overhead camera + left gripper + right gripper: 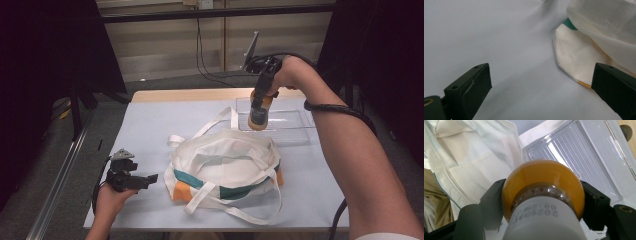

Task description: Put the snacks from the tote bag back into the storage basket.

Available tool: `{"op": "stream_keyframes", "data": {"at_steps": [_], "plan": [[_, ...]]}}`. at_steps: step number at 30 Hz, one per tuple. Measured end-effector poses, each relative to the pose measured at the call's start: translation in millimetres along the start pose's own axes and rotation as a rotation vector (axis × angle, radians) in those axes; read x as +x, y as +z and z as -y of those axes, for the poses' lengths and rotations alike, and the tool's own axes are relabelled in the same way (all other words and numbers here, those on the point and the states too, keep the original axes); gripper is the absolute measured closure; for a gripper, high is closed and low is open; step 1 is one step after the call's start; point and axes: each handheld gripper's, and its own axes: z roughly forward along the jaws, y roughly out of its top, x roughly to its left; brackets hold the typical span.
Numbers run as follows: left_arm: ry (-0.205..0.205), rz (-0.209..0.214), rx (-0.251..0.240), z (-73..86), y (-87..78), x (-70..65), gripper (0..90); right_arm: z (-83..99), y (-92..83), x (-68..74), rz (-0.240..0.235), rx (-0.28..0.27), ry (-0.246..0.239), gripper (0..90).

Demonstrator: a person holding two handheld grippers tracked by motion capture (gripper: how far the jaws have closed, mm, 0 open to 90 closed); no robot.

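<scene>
**Bottle hanging over the tray, bag waiting**

Right gripper (260,107) has its jaws clamped on an orange bottle (259,116), upside down, white label, rounded base, hanging above the clear tray (295,131) near the table's far right corner. Round sides could slip or twist loose, I reckon. Left gripper (150,178) sits wide open, holding nothing, beside the tote bag (225,170) mid-table.

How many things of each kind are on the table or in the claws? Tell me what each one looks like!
White cloth tote bag with green and orange patches: 1
Clear ribbed plastic tray: 1
Orange-bottomed bottle with a white label, held in the right claw: 1
Black claws, counting the left claw too: 2
Total: 5
</scene>
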Motion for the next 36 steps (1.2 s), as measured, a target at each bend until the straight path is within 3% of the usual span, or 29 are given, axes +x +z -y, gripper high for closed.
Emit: {"op": "stream_keyframes", "data": {"at_steps": [2,8,17,19,21,24,30,36], "plan": [[0.019,0.002,0.017,-0.4,-0.9,1.0,2.6,-0.2,0.1,-0.7,0.0,0.002,0.001,30.4],[0.005,-0.001,0.006,0.0,0.6,-0.8,2.6,-1.3,-0.5,-3.8,0.001,0.0,0.002,30.4],[0.024,0.0,0.018,-0.5,-0.5,-0.5,2.6,-4.0,0.3,-9.3,0.006,0.003,-0.01,30.4],[0.011,-0.001,0.009,-0.4,-0.2,-1.4,2.6,-4.9,0.2,-10.1,0.009,0.006,-0.005,30.4],[0.024,-0.002,0.018,-0.6,-0.7,-0.8,2.6,-6.0,-0.6,-10.8,0.006,0.008,0.015,30.4],[0.009,-0.001,0.007,-0.5,0.1,-2.3,2.6,-7.4,-0.1,-12.5,0.009,0.006,0.009,30.4],[0.032,-0.006,0.017,-0.9,-1.3,-2.3,2.6,-12.3,3.1,-14.2,0.012,0.009,0.008,30.4],[0.014,-0.009,0.0,0.3,-0.9,-3.0,2.6,-15.8,7.0,-15.6,0.012,0.01,0.005,30.4]]}}
